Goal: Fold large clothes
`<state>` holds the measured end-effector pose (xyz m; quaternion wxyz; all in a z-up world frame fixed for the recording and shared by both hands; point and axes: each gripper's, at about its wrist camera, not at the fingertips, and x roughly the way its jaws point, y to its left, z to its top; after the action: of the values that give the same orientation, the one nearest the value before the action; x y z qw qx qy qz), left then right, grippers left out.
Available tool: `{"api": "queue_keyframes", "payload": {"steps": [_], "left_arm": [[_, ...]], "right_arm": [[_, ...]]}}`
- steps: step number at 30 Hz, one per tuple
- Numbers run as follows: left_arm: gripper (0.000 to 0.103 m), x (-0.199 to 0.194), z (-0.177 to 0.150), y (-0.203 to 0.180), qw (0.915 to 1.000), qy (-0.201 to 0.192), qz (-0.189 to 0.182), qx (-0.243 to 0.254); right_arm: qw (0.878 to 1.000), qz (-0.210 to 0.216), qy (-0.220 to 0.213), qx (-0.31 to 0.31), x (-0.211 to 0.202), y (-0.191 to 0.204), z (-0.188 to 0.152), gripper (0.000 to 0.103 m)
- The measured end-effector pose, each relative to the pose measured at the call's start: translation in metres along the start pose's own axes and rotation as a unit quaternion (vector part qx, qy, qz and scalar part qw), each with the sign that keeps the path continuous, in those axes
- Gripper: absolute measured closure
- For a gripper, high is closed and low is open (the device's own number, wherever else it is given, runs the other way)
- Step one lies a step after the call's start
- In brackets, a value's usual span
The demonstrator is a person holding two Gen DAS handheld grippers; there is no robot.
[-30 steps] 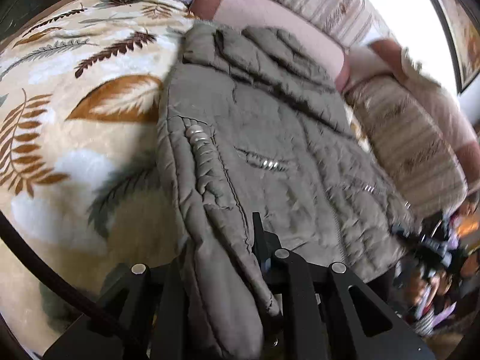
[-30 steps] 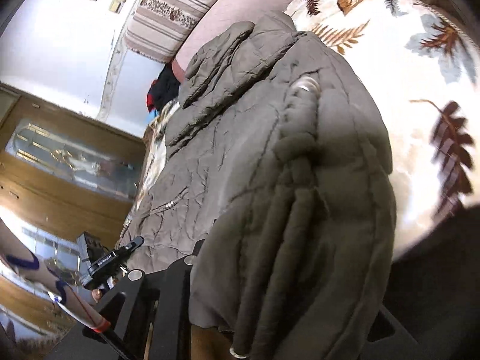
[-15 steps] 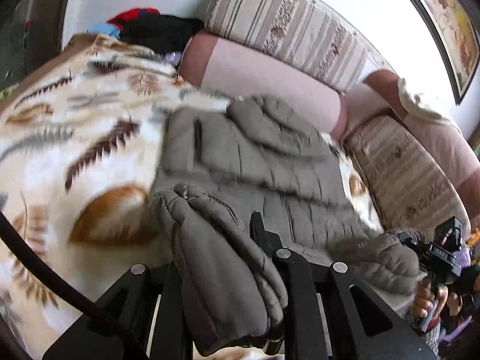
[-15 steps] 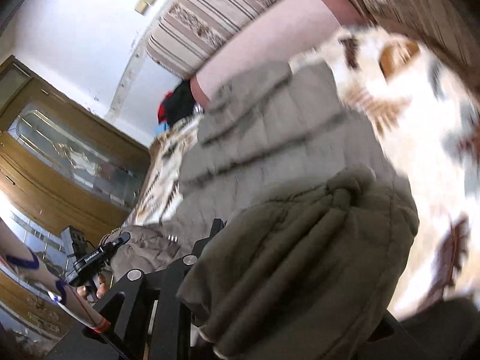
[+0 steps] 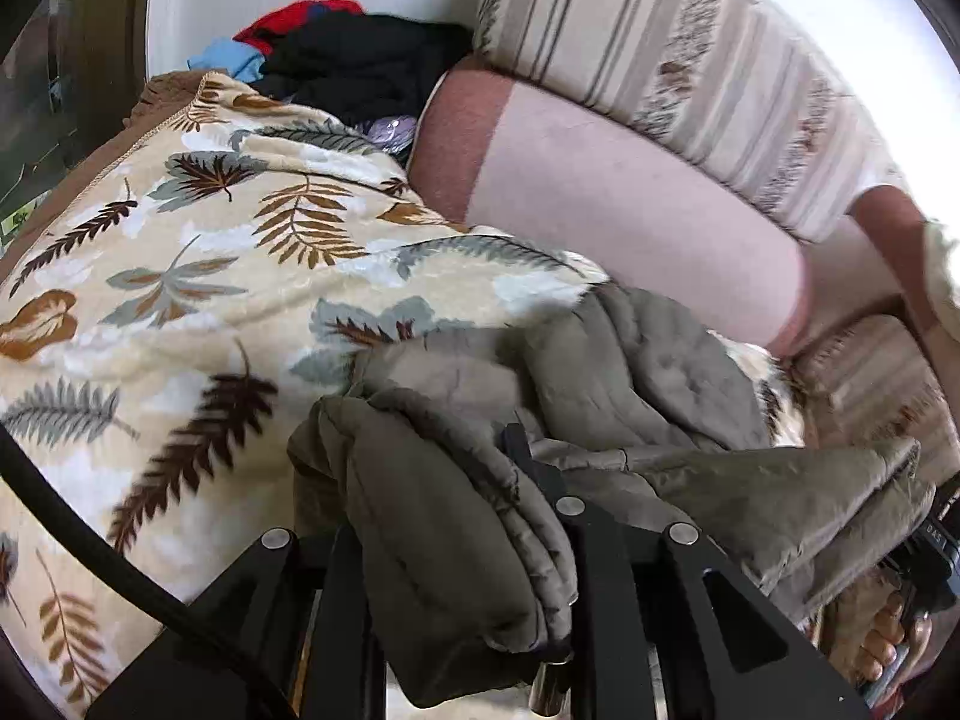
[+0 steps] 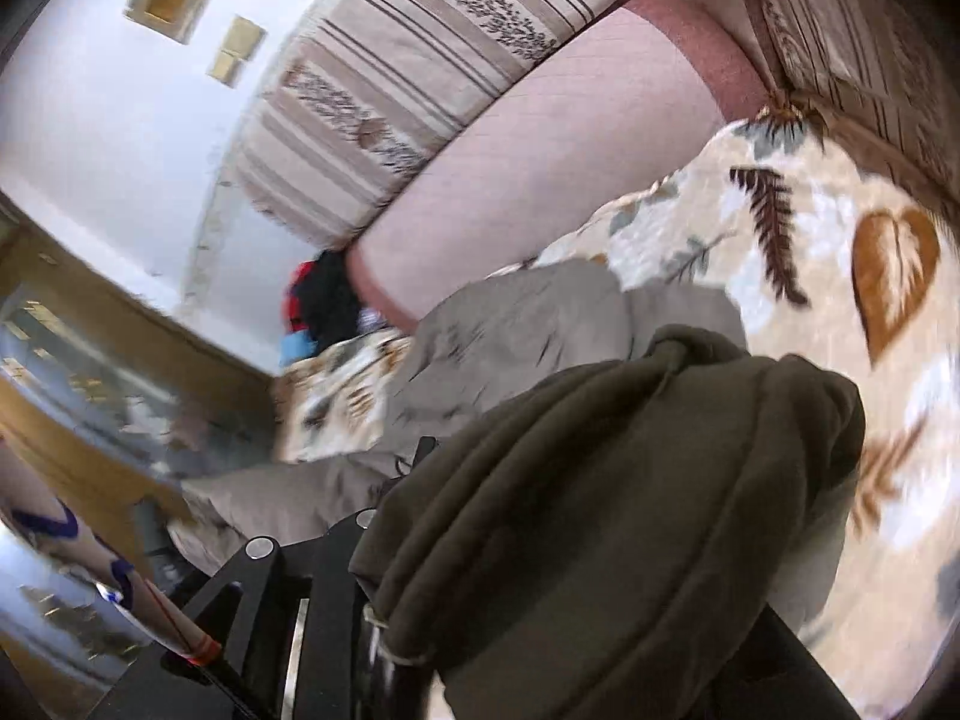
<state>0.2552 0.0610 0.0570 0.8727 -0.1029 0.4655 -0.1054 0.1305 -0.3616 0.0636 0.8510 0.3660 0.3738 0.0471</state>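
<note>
Olive quilted jacket [image 5: 630,384] heaped on the leaf-print blanket [image 5: 180,276], stretched side to side from the left tool [image 5: 456,516] toward 3 o'clock, where the right tool [image 6: 540,516] sits. Both equally near, each clenched on a bunched edge of the jacket, lifted off the sofa. Far part lying at 12 o'clock.

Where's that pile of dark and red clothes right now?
The clothes pile sits top centre of the left wrist view, at the sofa's far end, beyond the leaf-print blanket, beside the pink bolster.
</note>
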Motion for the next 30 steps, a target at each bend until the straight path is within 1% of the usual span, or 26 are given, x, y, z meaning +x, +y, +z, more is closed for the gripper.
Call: {"api": "queue_keyframes", "payload": {"steps": [2, 5, 9, 12, 15, 16, 17, 18, 20, 21, 22, 23, 24, 25, 27, 28, 30], "left_arm": [[0.084, 0.027, 0.020, -0.001, 0.9998, 0.012, 0.017, -0.001], [0.084, 0.061, 0.039, -0.003, 0.9991, 0.023, 0.035, 0.001], [0.084, 0.100, 0.049, -0.010, 0.9976, 0.032, 0.062, 0.009], [0.083, 0.123, 0.047, -0.016, 0.9958, 0.037, 0.081, 0.022], [0.083, 0.123, 0.045, -0.013, 0.9965, 0.036, 0.075, 0.013], [0.082, 0.120, 0.046, -0.011, 0.9970, 0.037, 0.067, 0.008], [0.080, 0.113, 0.047, -0.007, 0.9980, 0.037, 0.052, -0.003], [0.076, 0.107, 0.049, -0.004, 0.9986, 0.035, 0.037, -0.015], [0.064, 0.088, 0.051, 0.004, 0.9988, 0.028, -0.011, -0.039], [0.051, 0.076, 0.051, 0.008, 0.9978, 0.019, -0.040, -0.049], [0.043, 0.067, 0.051, 0.011, 0.9964, 0.012, -0.061, -0.058], [0.029, 0.056, 0.052, 0.014, 0.9947, 0.000, -0.078, -0.067], [0.022, 0.047, 0.052, 0.014, 0.9935, -0.012, -0.087, -0.073], [0.021, 0.032, 0.054, 0.014, 0.9914, -0.033, -0.101, -0.076], [0.020, 0.016, 0.057, 0.009, 0.9898, -0.046, -0.119, -0.065], [0.019, 0.009, 0.058, 0.005, 0.9899, -0.051, -0.121, -0.055], [0.018, 0.001, 0.054, -0.011, 0.9945, -0.057, -0.084, -0.023]], "right_arm": [[1.000, -0.030, 0.000, 0.002, 0.023, -0.003, 0.015, 0.073], [0.998, -0.068, 0.005, 0.008, 0.056, -0.012, 0.035, 0.073], [0.995, -0.099, 0.014, 0.008, 0.090, -0.025, 0.052, 0.073], [0.994, -0.107, 0.023, 0.025, 0.108, -0.039, 0.056, 0.072], [0.993, -0.109, 0.033, 0.035, 0.118, -0.047, 0.058, 0.070], [0.993, -0.108, 0.035, 0.033, 0.118, -0.047, 0.059, 0.069], [0.994, -0.102, 0.036, 0.030, 0.116, -0.046, 0.060, 0.065], [0.995, -0.093, 0.033, 0.029, 0.112, -0.043, 0.060, 0.061], [0.997, -0.061, 0.015, 0.033, 0.097, -0.038, 0.059, 0.043], [0.998, -0.051, 0.008, 0.034, 0.091, -0.036, 0.058, 0.038], [0.999, -0.039, -0.005, 0.036, 0.082, -0.033, 0.056, 0.028], [0.999, -0.034, -0.014, 0.036, 0.076, -0.031, 0.056, 0.021], [0.999, -0.026, -0.021, 0.035, 0.070, -0.028, 0.055, 0.016], [0.999, -0.016, -0.036, 0.028, 0.061, -0.023, 0.055, 0.007], [0.998, -0.013, -0.057, 0.015, 0.048, -0.014, 0.056, 0.007], [0.998, -0.010, -0.065, 0.006, 0.042, -0.008, 0.057, 0.007], [0.997, -0.016, -0.074, -0.012, 0.033, 0.003, 0.057, 0.007]]}}
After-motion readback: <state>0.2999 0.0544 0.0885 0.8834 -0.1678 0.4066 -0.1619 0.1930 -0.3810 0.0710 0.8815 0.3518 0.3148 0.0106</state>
